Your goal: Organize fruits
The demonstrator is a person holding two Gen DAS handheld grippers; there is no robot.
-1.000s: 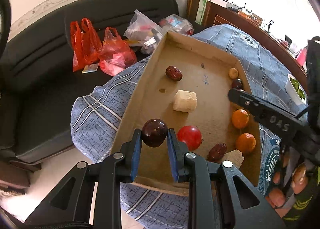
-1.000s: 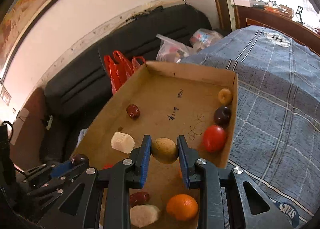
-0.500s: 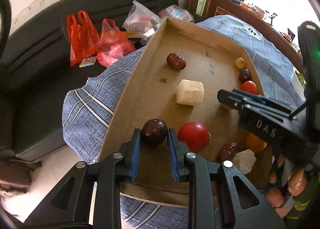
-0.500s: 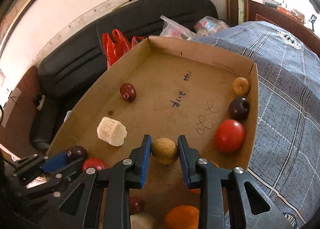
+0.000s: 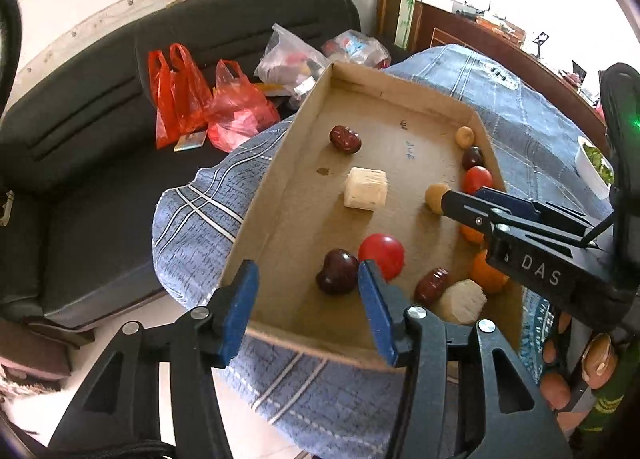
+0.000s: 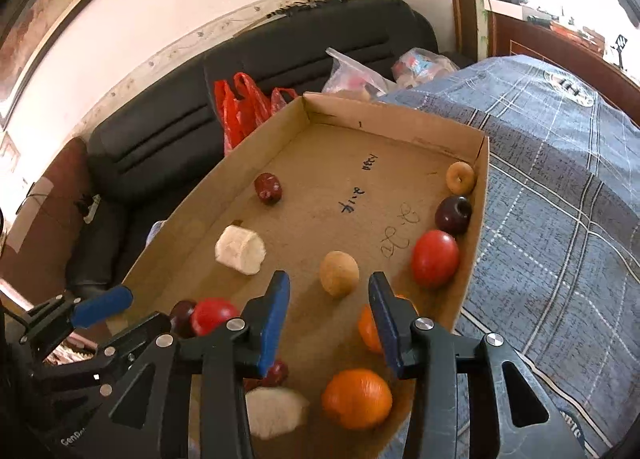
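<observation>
blue plaid cloth (image 5: 192,243) beneath cardboard tray (image 5: 272,195), long axis toward black sofa (image 5: 80,131). left gripper (image 5: 308,311), jaws just opened wide, dark plum (image 5: 337,271) loose at tray's near end. right gripper (image 6: 328,323), just opened, tan fruit (image 6: 339,273) free mid-tray.

Both handheld grippers angle downward side by side, the left gripper (image 5: 306,291) and the right gripper (image 6: 328,307) each with blue-padded jaws just spread apart, gripping nothing between their fingertips.
</observation>
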